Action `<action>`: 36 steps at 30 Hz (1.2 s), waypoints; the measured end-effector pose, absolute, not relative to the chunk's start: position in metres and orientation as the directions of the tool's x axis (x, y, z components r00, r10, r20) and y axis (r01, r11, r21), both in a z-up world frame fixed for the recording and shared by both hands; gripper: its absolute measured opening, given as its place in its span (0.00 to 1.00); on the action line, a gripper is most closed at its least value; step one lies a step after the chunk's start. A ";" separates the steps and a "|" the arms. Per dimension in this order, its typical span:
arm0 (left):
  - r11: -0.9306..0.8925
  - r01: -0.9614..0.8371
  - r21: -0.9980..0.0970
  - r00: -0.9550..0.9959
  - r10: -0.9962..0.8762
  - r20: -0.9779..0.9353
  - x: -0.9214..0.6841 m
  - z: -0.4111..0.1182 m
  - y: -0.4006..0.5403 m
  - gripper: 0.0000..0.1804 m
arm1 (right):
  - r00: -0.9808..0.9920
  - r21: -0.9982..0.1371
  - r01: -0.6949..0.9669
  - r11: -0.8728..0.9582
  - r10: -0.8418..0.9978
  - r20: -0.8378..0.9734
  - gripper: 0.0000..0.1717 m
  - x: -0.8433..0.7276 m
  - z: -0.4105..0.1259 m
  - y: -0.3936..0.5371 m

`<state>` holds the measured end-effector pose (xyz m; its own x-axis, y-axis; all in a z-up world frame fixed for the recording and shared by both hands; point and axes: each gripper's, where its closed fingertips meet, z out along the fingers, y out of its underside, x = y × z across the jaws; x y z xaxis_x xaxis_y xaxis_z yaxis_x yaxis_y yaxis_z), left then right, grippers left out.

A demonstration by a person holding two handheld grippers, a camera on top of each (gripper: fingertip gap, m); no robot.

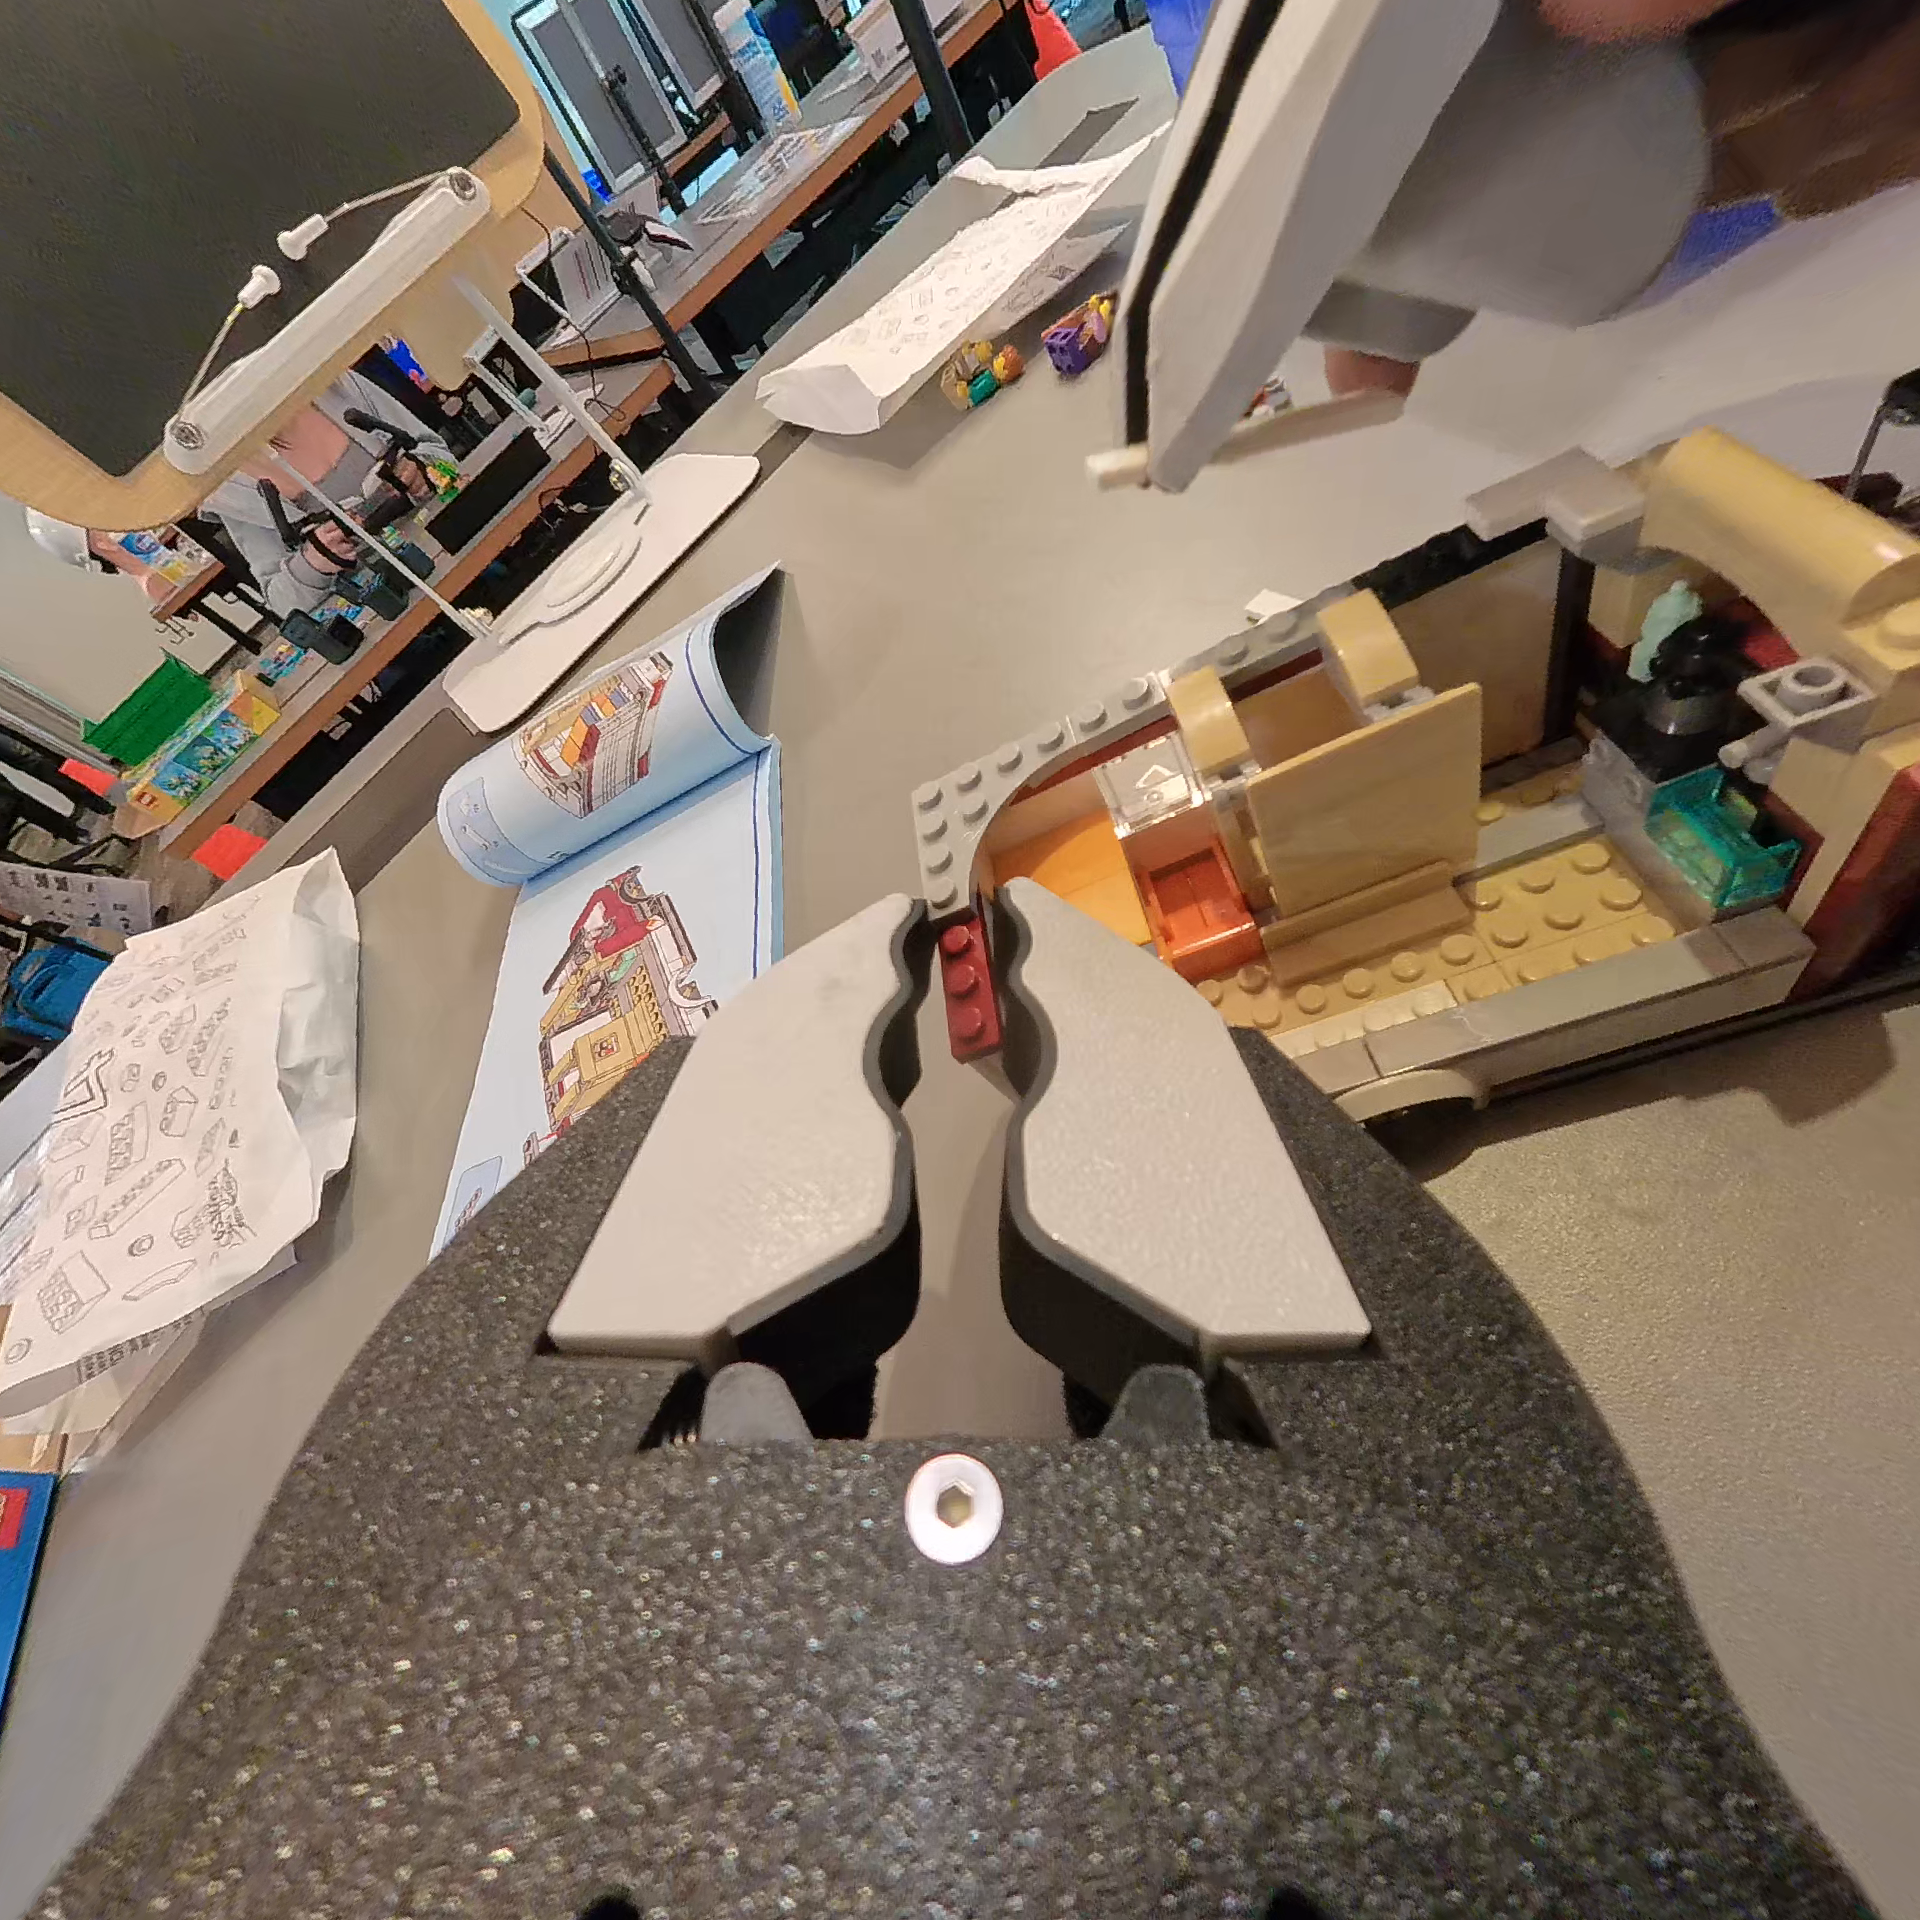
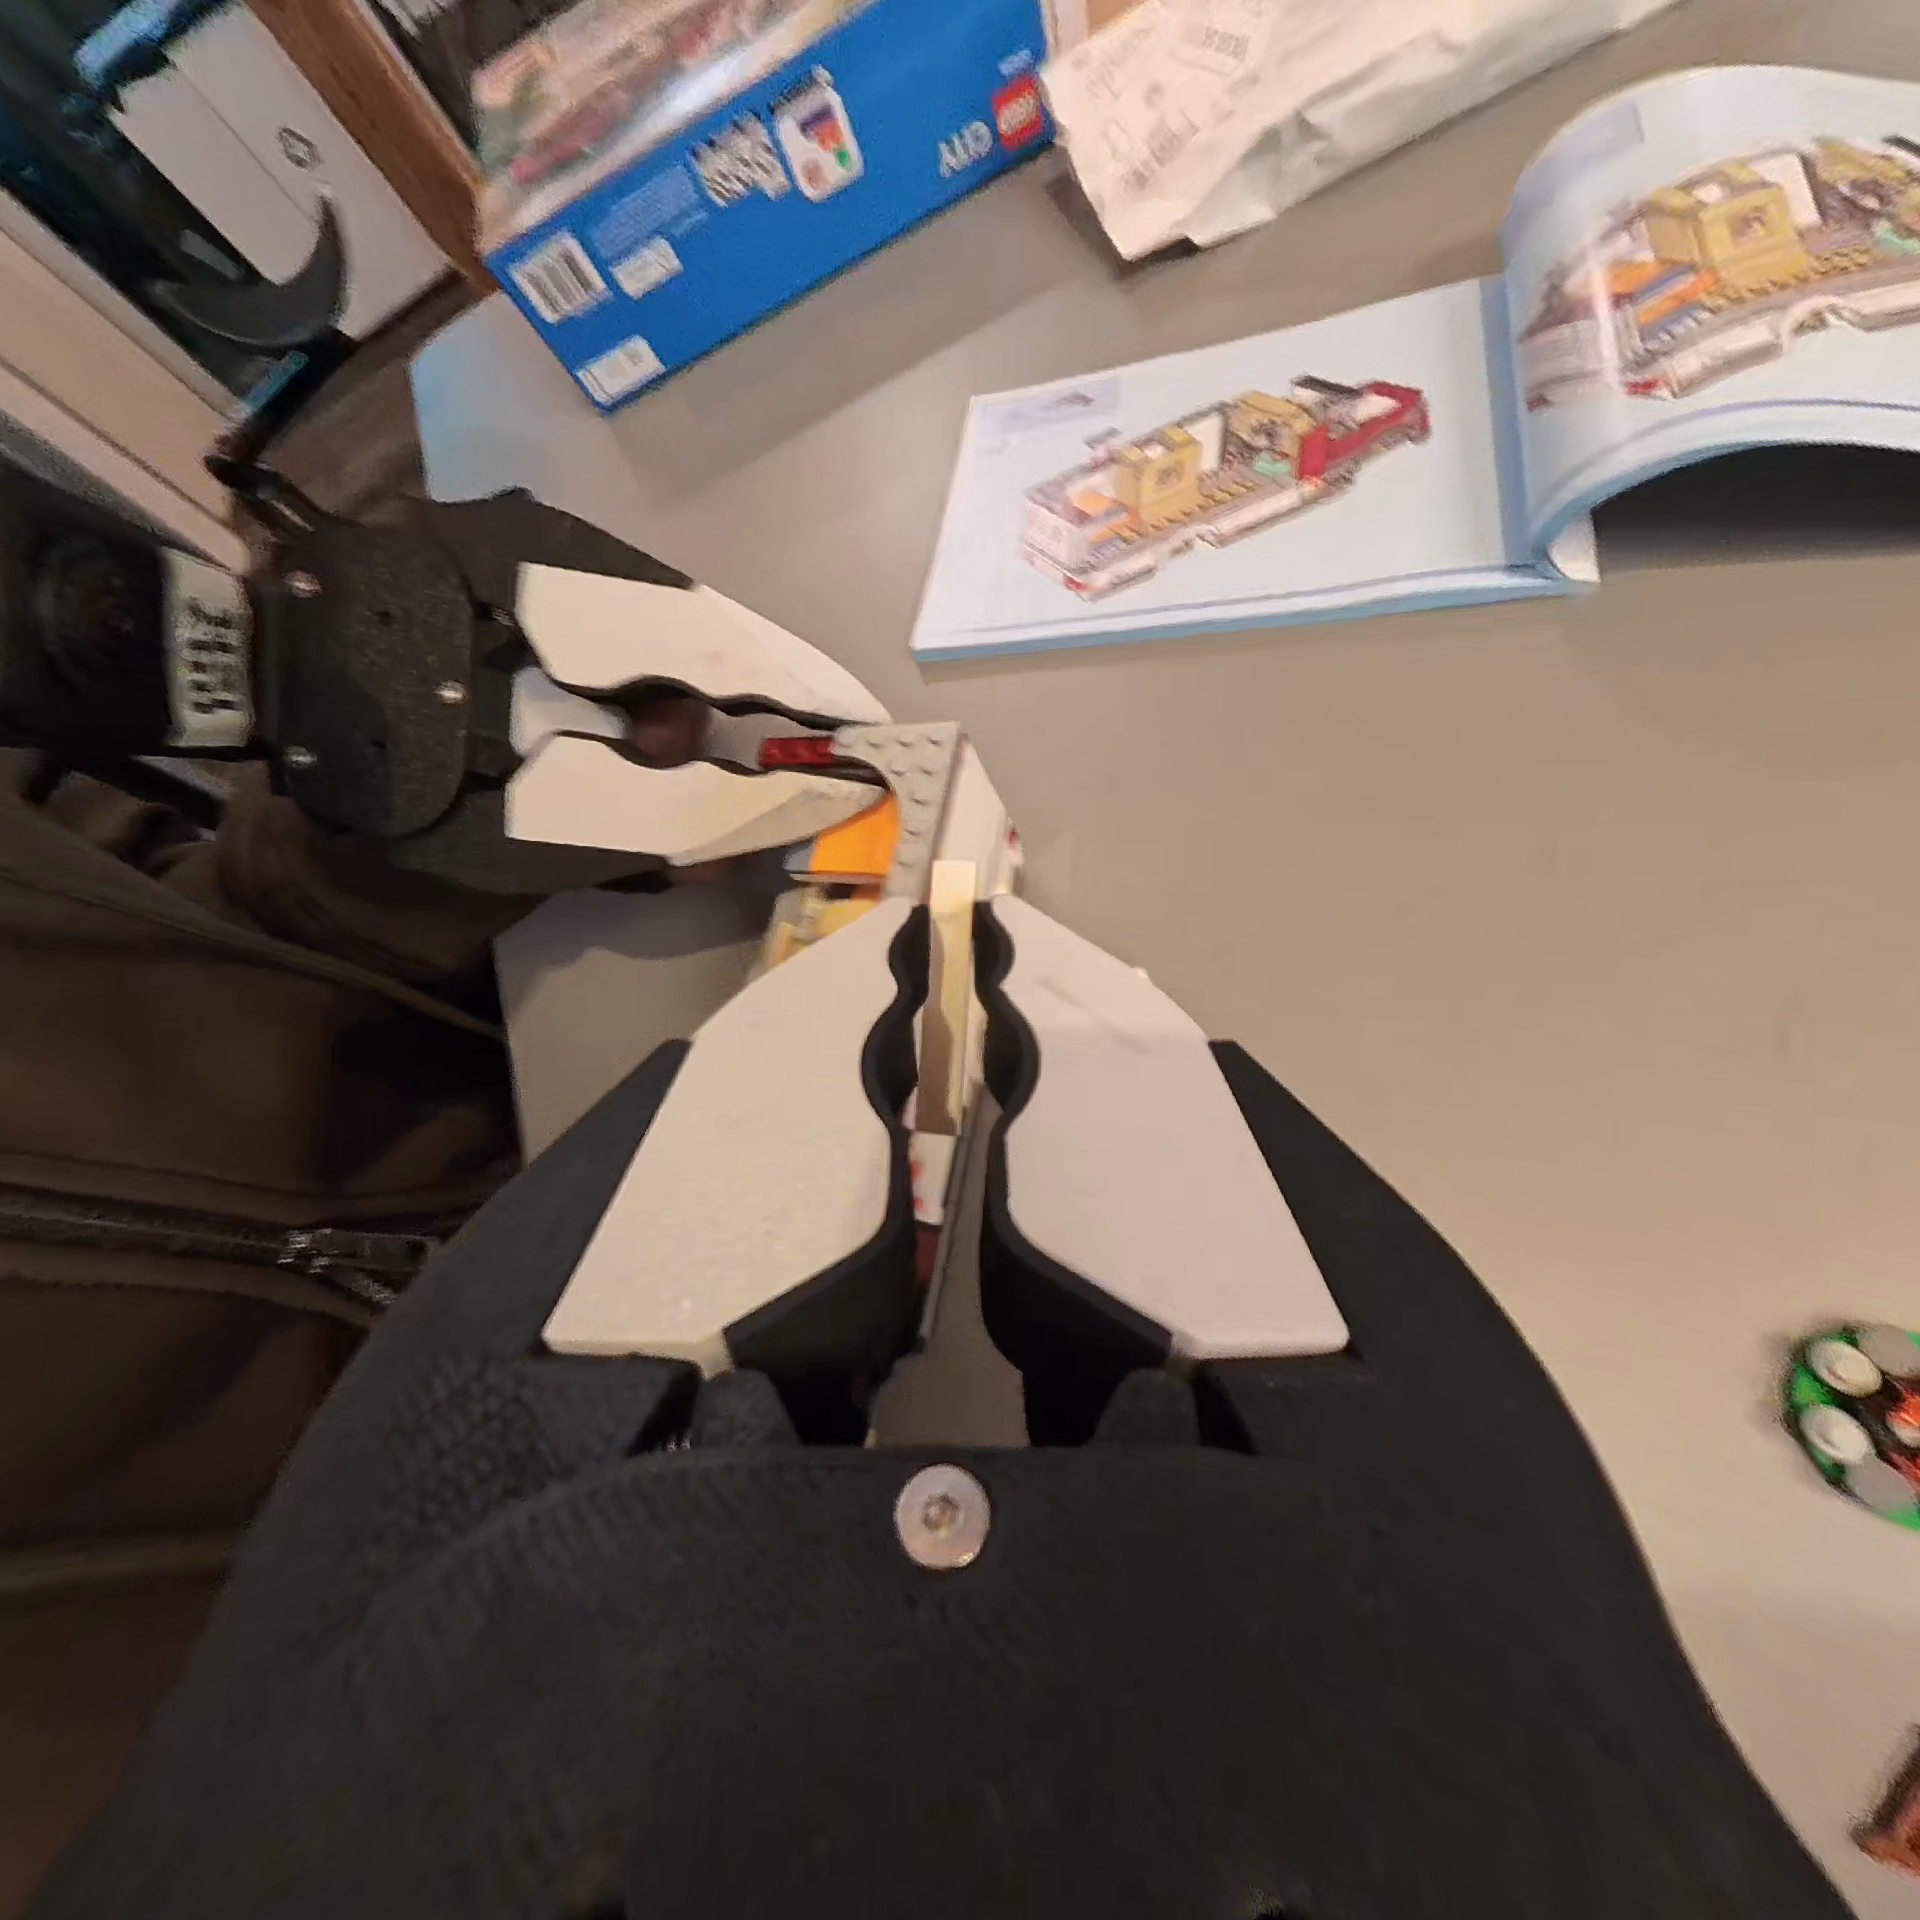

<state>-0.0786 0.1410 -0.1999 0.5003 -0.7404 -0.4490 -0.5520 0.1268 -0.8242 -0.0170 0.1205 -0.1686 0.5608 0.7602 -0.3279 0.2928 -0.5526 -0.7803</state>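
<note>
The left tool (image 1: 961, 914) is nearly closed, its two pads pressed on a dark red studded plate (image 1: 971, 987) that runs lengthwise between them. The plate's far end meets the corner of the grey studded plate (image 1: 961, 821) on a partly built brick model (image 1: 1455, 883), which stands on the grey worktop (image 1: 1662, 1299). The model has a tan studded floor, an orange block, a clear block, tan panels and a teal transparent piece (its far end is partly hidden by the other tool). In the right wrist view the left tool (image 2: 831, 758) shows from the side, pinching the same red plate (image 2: 805, 750) against the grey corner (image 2: 914, 769).

The right tool (image 2: 948, 914) is also nearly closed, gripping a thin cream-coloured flat piece (image 2: 951, 935) edgewise between its pads; the piece sticks out a little past the fingertips. From the left wrist view the right tool (image 1: 1127, 457) hangs above the model, the cream piece's tip (image 1: 1114, 468) poking out below it.

An open instruction booklet (image 2: 1299, 468) with pale blue pages lies on the worktop beyond the model. A blue set box (image 2: 748, 197) sits farther off, with crumpled white paper bags (image 1: 187, 1091) beside it. A few small loose brick assemblies (image 1: 1039, 353) rest near another paper bag. A white lamp base (image 1: 613, 582) stands behind the booklet.
</note>
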 end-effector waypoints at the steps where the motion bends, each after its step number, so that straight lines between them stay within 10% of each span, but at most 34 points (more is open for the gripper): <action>1: 0.127 -0.552 -0.824 0.500 -0.740 -0.449 -0.079 -0.200 0.141 0.06 | 0.591 -0.767 0.314 -0.560 0.748 -0.304 0.05 -0.012 -0.175 0.125; 36: 0.054 -0.576 -0.816 0.612 -0.633 -0.474 -0.098 -0.197 0.147 0.06 | 0.572 -0.639 0.473 -0.607 0.763 -0.301 0.16 -0.017 -0.185 0.087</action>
<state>-0.0984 0.1469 -0.1966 0.6122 -0.6331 -0.4737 -0.5757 0.0538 -0.8159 -0.0168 0.0867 -0.1850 0.5720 0.7630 -0.3010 0.4730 -0.6067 -0.6389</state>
